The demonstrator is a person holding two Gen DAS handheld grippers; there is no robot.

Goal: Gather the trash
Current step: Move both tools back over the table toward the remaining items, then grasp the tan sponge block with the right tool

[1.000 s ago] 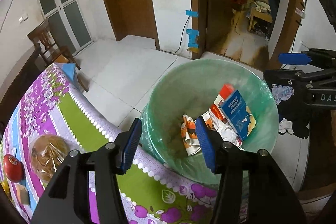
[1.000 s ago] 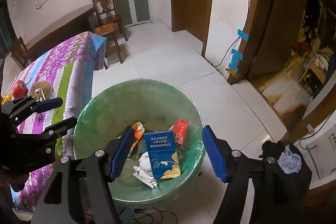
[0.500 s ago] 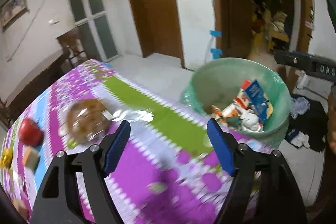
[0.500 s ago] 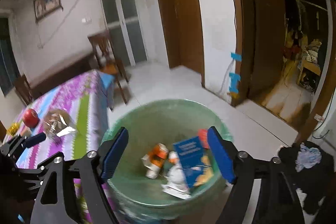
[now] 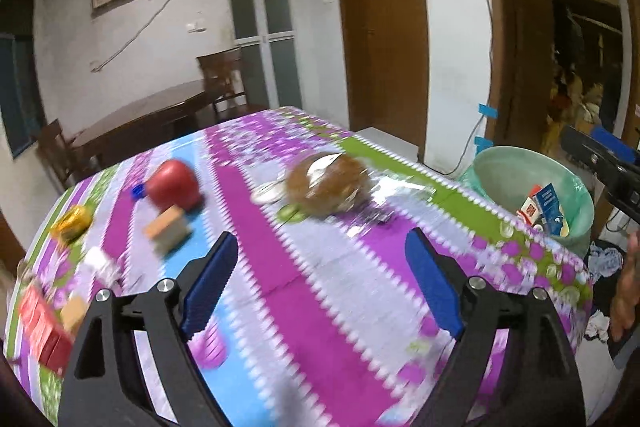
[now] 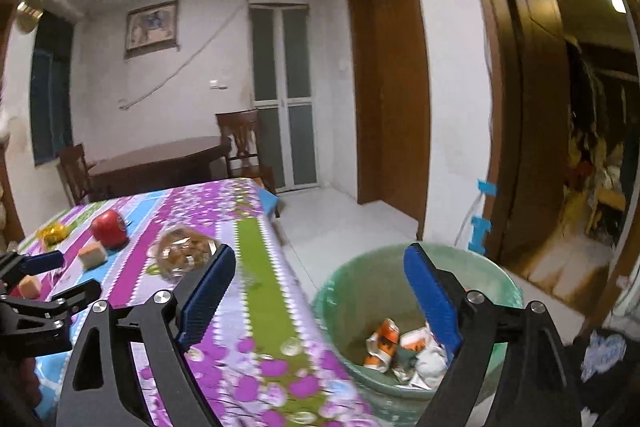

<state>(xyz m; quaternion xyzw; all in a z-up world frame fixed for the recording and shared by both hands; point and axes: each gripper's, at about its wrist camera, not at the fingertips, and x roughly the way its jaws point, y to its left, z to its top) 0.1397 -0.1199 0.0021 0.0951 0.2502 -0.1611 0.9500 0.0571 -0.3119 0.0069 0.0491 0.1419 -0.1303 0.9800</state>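
We see the floral purple, green and blue tablecloth [image 5: 304,291] filling the lower frame, the green plastic-lined trash bin [image 6: 360,291] holding crumpled wrappers lower right, and our left gripper [image 5: 322,279] and right gripper [image 6: 320,291] spread wide, empty.

Dim indoor light, motion blur, fisheye

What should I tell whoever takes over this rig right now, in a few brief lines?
Left gripper: open, empty, over the table.
Right gripper: open, empty, between table edge and green bin.
Done: cartons and wrappers lie in the bin.
Left, by my judgement: wrapped bun, gold wrapper, blocks and red box sit on the table; the red apple may not be trash.
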